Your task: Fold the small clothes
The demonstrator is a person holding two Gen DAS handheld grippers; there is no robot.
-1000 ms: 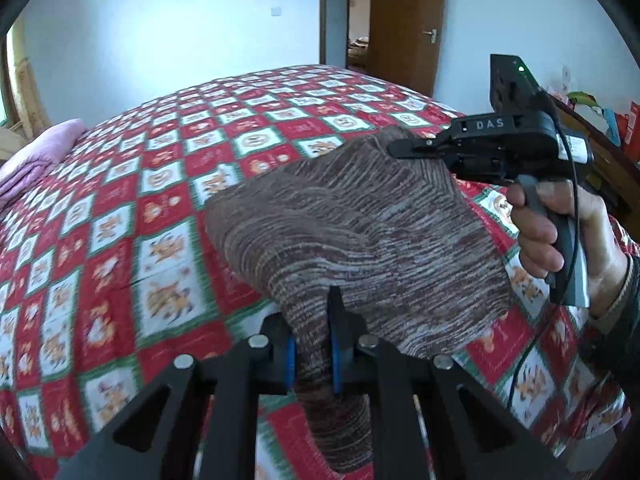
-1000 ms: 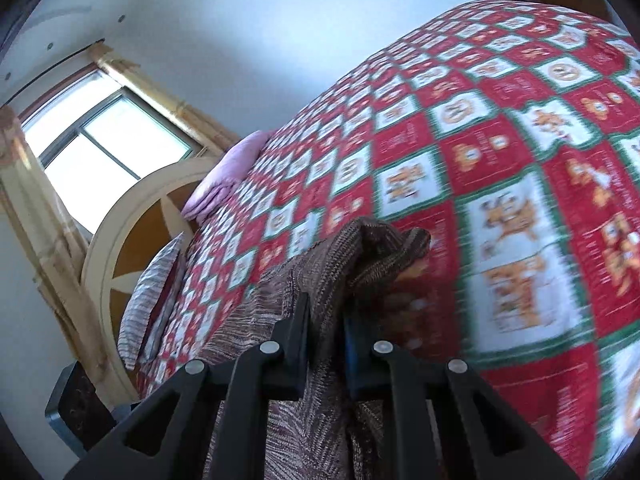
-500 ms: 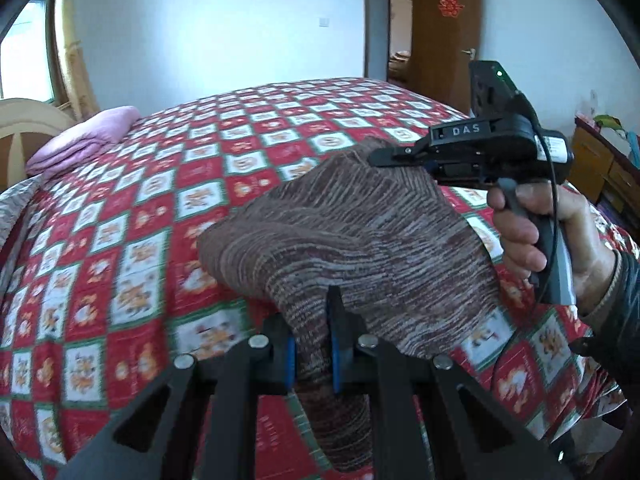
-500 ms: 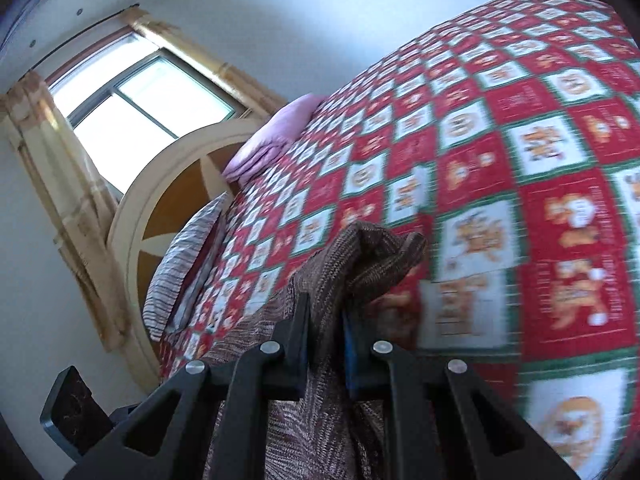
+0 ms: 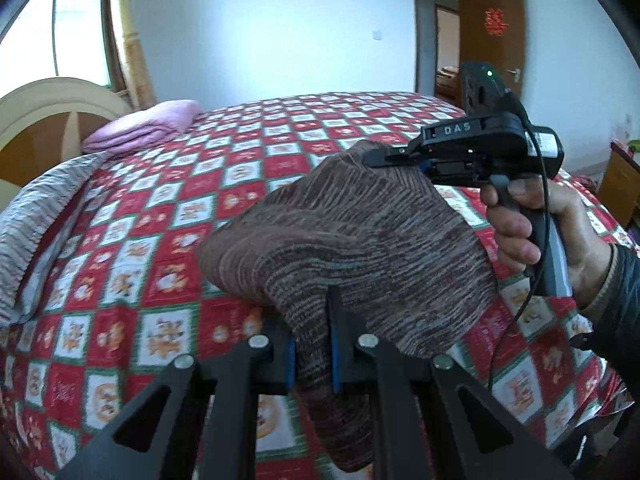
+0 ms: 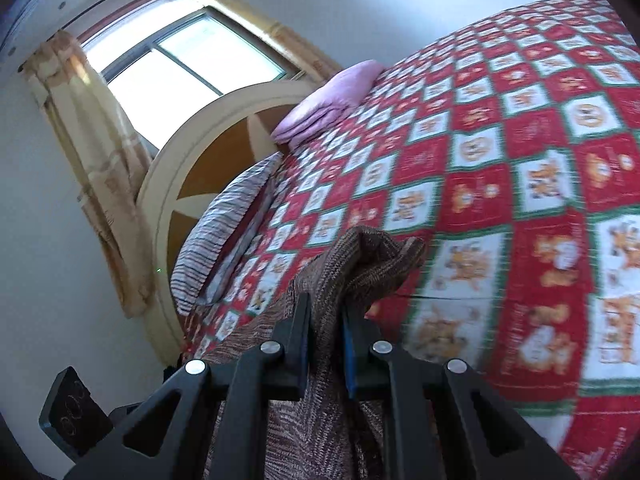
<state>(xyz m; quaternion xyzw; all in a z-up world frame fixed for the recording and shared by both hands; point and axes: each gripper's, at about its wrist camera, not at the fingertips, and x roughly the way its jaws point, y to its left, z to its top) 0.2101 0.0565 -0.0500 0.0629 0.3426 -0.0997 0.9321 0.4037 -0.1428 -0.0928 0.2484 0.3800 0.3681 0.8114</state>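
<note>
Both grippers clamped on the same brown marled knit garment [image 5: 352, 240], held up off the bed. My left gripper [image 5: 313, 344] has a bunched fold pinched between its blue pads near the lower edge, a tail of knit hanging below the jaws. My right gripper [image 5: 374, 157], seen across from the left wrist camera, bites the far upper corner; in its own view [image 6: 326, 336] the fabric runs up between the jaws and puckers into a peak past the tips. The garment spans the two grips as a slack, sagging sheet above the red-and-white checked bedspread [image 5: 168, 240]; I cannot tell whether any part touches it.

Step, as I judge it: carrying the piece over the bed to lay it flat for a fold.

Risks from here:
- Left grip holds several bunched layers. If one slips out, the edge drops and the piece lands crumpled.
- Right grip sits near the very corner; a tug between the hands could pull the knit free.
- Stretchy knit sags in the middle, so it may touch down first and fold under itself.
- The right view is blurred, so placement is hard to judge.
- The pink folded blanket [image 5: 140, 130] and striped pillow [image 6: 224, 228] near the headboard [image 6: 188, 184] are well apart, no snag there.
</note>
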